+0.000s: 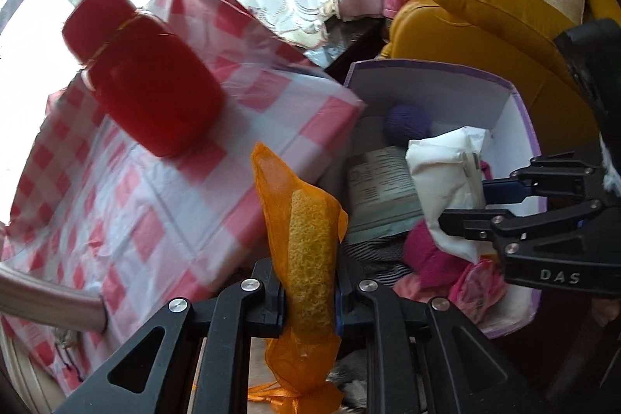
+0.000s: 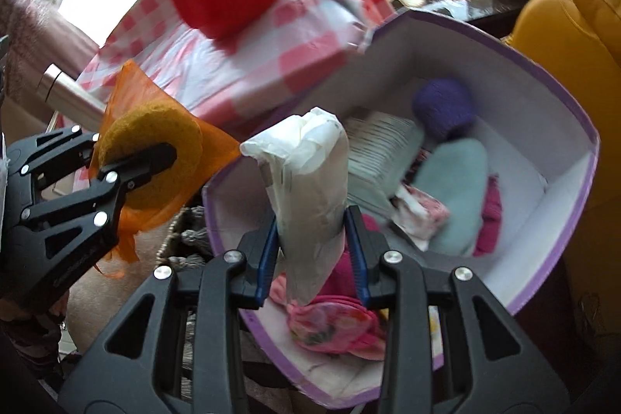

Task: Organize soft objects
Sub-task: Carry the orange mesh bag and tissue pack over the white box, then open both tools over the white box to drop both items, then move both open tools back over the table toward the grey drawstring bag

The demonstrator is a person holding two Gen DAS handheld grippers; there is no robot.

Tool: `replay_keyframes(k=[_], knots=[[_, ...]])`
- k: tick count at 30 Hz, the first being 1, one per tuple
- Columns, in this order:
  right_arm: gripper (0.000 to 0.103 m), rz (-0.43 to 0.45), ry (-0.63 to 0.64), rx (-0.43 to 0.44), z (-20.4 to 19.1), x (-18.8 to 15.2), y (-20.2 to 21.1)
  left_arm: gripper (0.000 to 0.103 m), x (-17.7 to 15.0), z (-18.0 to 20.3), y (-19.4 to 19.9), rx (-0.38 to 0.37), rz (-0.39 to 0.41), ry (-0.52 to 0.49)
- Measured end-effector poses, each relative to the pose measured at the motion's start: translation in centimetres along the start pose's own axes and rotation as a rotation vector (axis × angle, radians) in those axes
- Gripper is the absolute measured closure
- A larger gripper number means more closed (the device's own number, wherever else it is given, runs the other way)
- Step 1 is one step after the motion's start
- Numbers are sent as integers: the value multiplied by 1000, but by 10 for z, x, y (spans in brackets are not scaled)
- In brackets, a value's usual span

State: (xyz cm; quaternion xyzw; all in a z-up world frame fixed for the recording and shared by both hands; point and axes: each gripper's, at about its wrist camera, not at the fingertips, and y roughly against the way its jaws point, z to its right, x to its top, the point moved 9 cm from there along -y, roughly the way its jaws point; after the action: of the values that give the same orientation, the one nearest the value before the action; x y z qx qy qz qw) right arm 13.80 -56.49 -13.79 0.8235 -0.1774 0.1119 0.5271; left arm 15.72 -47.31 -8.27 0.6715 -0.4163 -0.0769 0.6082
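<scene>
Checked table (image 1: 116,181) fills the 9 o'clock side, purple box (image 2: 551,111) sits at 3 o'clock beside it, already stuffed with soft bits: teal roll (image 2: 454,189), purple yarn (image 2: 442,107), pink cloth (image 2: 333,328). Red jar (image 1: 155,84) up on the table at 11. Right gripper (image 2: 312,239) clamped on a white pack (image 2: 310,189), hanging right over the box. Left gripper (image 1: 308,297) pinching an orange pouch (image 1: 306,251), just off the table edge near the box rim.
</scene>
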Motion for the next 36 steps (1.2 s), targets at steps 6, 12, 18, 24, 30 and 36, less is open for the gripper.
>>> replay_keyframes(k=[6,12,18,24,30,36], knots=[[53,-26,-19,5,9,-8,2,37,-2,21,-8,-97,-22,13],[53,-41,18,47,-17,-9,-5,37,-7,3,-6,-92,-24,64],[53,-62,86,112,-66,-2,-20,37,-38,-44,10,-20,-13,108],[49,-92,192,182,-138,10,-43,37,-101,-127,37,99,-8,216],[45,-126,312,208,-204,26,-71,37,-188,-232,64,224,-28,432],[45,-151,404,176,-256,59,-104,37,-258,-323,73,276,-30,662]])
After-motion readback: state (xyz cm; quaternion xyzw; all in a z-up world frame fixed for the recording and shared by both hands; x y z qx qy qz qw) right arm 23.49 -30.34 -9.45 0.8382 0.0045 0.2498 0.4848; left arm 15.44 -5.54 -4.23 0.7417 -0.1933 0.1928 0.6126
